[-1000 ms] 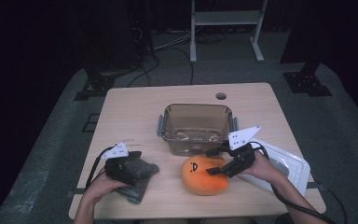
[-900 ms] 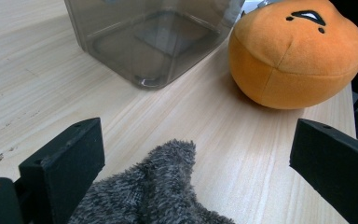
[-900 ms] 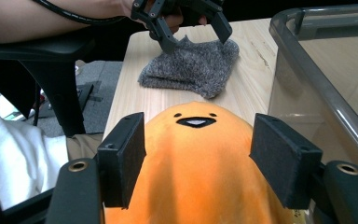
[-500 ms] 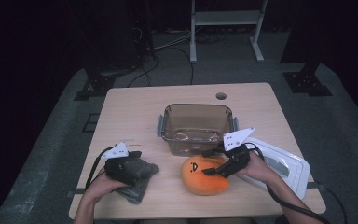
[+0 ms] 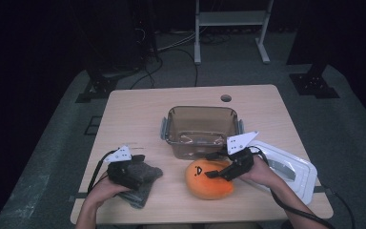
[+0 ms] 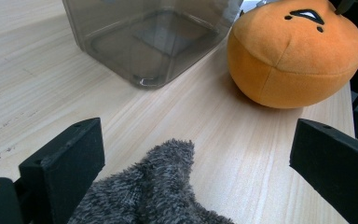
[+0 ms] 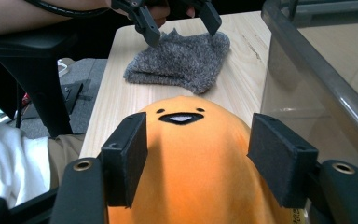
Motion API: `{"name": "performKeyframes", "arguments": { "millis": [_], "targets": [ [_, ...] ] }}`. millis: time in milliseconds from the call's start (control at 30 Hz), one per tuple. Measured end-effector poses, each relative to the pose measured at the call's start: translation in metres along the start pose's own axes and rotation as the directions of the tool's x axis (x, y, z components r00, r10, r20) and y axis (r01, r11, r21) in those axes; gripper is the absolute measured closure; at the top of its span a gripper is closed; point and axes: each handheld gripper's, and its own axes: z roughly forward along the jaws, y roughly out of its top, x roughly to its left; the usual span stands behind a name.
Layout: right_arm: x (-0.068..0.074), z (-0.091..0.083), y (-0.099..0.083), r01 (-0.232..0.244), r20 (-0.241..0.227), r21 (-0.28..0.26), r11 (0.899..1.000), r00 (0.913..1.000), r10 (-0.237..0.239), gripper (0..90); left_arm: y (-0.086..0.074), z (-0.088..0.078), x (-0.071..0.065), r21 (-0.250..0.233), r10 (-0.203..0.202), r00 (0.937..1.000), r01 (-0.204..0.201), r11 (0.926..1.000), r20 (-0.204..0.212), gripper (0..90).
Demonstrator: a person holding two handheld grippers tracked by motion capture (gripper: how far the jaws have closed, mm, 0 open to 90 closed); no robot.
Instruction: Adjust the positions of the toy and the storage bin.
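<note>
While holding nothing visible, clear bin (image 5: pixel 201 128) sits behind orange plush (image 5: pixel 208 179).

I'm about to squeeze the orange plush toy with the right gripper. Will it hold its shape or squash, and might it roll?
The orange plush toy looks soft and stuffed, so it will probably dent between the right gripper fingers. Probably light for its size. Its rounded body may rock or roll a little on the smooth table if nudged.
</note>
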Motion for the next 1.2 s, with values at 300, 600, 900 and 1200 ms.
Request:
{"name": "performKeyframes", "arguments": {
  "millis": [300,600,900,1200],
  "targets": [
    [0.003,0.004,-0.005,-0.003,0.008,0.014,1.000,1.0000,0.003,36.5,0.000,0.001,0.000,0.003,-0.001,1.0000,0.001,1.0000,0.004,2.3],
    [0.008,0.009,-0.011,-0.005,0.011,0.037,0.999,0.9999,0.004,36.4,0.000,0.001,-0.001,0.005,0.001,1.0000,-0.001,1.0000,0.004,2.3],
    [0.011,0.011,-0.016,-0.023,0.022,0.039,0.999,0.9995,0.022,35.8,0.000,0.001,-0.001,0.006,0.002,1.0000,-0.002,1.0000,0.006,2.3],
    [0.015,0.012,-0.019,-0.026,0.007,0.038,0.999,0.9997,0.025,31.9,0.000,0.001,-0.001,0.007,0.001,1.0000,-0.001,1.0000,0.005,2.3]
  ]
}}
